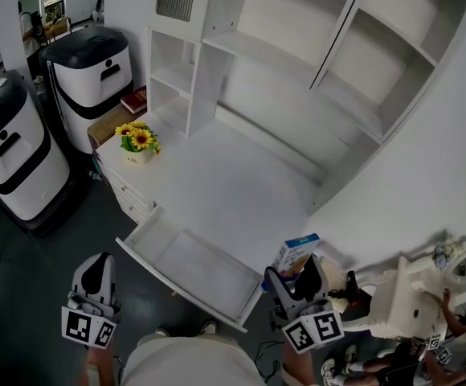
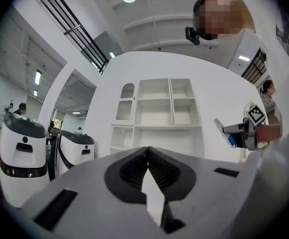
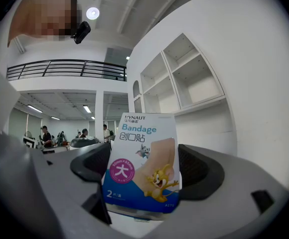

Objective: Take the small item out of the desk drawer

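My right gripper (image 1: 297,270) is shut on a small bandage box (image 3: 142,163), white and blue with cartoon figures; in the head view the bandage box (image 1: 296,253) stands upright in the jaws, just right of the drawer. The white desk drawer (image 1: 191,268) is pulled out and looks empty. My left gripper (image 1: 96,276) hangs to the left of the drawer over the dark floor; in the left gripper view its jaws meet with nothing between them (image 2: 147,158). In that same view the right gripper (image 2: 244,133) shows at the far right, with the box in it.
A white desk (image 1: 225,183) with shelving (image 1: 297,47) stands ahead; a pot of yellow flowers (image 1: 138,143) is on its left end. Two white-and-black machines (image 1: 92,79) stand at left. A white chair (image 1: 414,296) and a person's hand are at right.
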